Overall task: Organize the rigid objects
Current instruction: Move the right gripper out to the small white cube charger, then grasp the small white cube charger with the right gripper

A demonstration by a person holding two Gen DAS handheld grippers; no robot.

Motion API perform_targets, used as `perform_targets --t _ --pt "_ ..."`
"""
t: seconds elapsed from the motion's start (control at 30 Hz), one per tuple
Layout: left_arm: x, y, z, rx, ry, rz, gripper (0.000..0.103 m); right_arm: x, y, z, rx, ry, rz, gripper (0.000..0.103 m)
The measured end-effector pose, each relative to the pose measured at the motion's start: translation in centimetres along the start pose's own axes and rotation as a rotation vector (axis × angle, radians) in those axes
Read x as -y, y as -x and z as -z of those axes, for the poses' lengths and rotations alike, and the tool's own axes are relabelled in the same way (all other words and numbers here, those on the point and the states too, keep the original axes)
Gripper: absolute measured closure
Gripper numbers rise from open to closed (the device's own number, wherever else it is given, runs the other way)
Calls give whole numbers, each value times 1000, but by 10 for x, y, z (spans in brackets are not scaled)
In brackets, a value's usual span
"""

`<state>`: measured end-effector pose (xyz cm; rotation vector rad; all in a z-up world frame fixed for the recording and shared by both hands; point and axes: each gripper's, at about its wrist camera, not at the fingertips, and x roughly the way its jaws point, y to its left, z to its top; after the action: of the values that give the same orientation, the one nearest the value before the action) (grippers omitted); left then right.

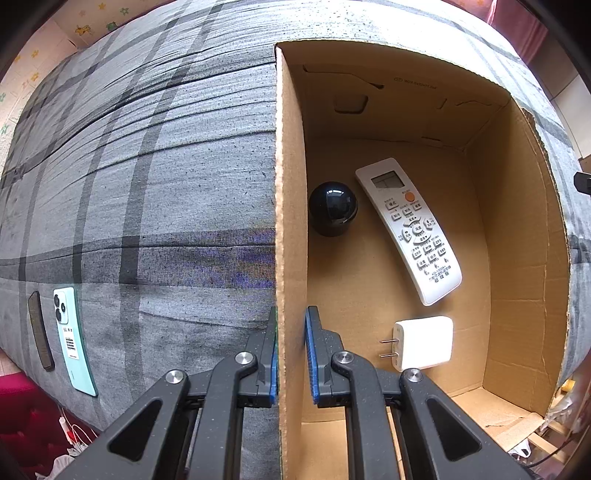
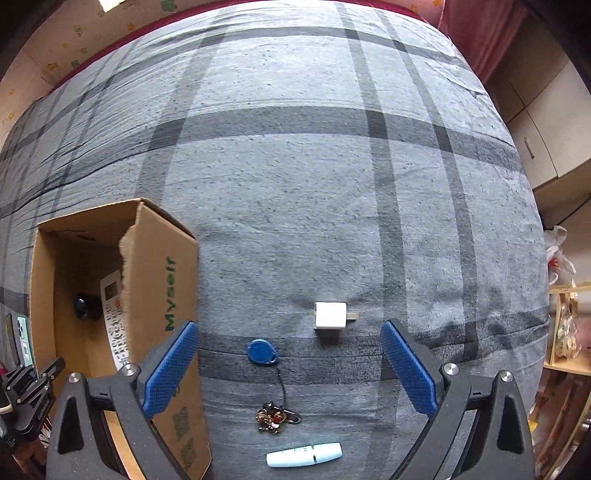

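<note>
Right tongs (image 2: 290, 373) spread, charger cube (image 2: 330, 318) just beyond

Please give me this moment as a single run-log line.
left gripper: shut on box wall | right gripper: open over small charger | box: remote, charger

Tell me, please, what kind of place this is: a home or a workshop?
Most likely a bedroom in a home. The things lie on a bed with a grey checked sheet, the wall has star-patterned wallpaper, and a white cupboard stands beside the bed. A cardboard box with household items sits on the sheet.
</note>
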<state>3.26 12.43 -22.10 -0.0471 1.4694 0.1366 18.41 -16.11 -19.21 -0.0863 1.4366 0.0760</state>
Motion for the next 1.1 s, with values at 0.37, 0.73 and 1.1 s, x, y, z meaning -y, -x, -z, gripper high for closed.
perform_targets --t 0.37,0.73,1.1 --pt "0 0 0 0 9 -5 90 37 -63 6 -100 -71 45 2" --pt "1 0 0 1 10 -12 90 54 -102 4 -136 -95 49 3" --pt "1 0 0 1 10 -13 90 61 -115 0 -177 -108 17 57"
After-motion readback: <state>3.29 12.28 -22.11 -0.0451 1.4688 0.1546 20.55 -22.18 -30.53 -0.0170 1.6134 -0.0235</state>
